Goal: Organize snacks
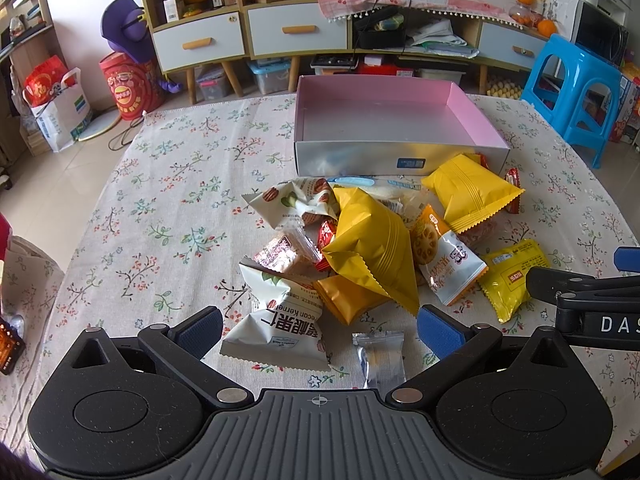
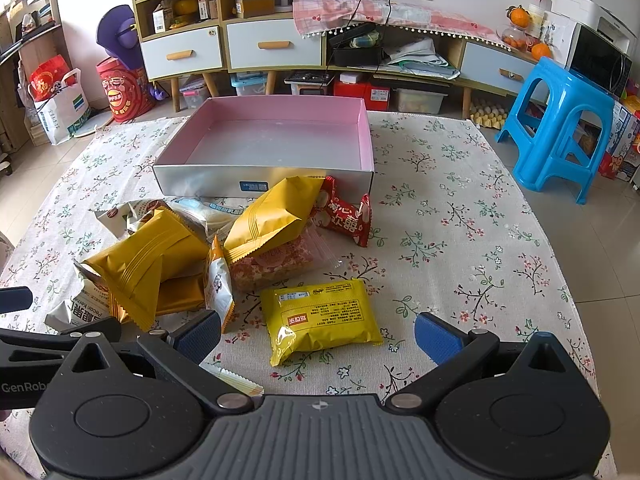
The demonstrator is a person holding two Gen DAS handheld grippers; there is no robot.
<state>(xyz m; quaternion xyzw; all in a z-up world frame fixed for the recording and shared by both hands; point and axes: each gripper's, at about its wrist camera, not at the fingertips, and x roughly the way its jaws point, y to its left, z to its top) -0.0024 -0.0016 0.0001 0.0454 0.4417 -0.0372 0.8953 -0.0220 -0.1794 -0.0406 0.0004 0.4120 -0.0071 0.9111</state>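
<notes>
left wrist view, left gripper [image 1: 320,330] spread, right gripper [image 2: 318,334] spread, snack pile [image 1: 372,240] fronting pink box [image 1: 472,116]

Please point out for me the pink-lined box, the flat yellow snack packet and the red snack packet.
Pink-lined cardboard box [image 2: 264,178]: right wrist view, silver front wall.
Flat yellow plastic snack packet [image 2: 320,316]: right wrist view, middle of printed face.
Red plastic snack packet [image 2: 344,216]: right wrist view, centre of wrapper.

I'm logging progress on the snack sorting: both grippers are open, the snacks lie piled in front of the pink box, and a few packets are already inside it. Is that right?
Not quite. The pink box is empty: both wrist views show its bare floor, the right wrist view most plainly. The rest holds: the left gripper and right gripper are open, and the snacks lie piled on the tablecloth in front of the box.
</notes>
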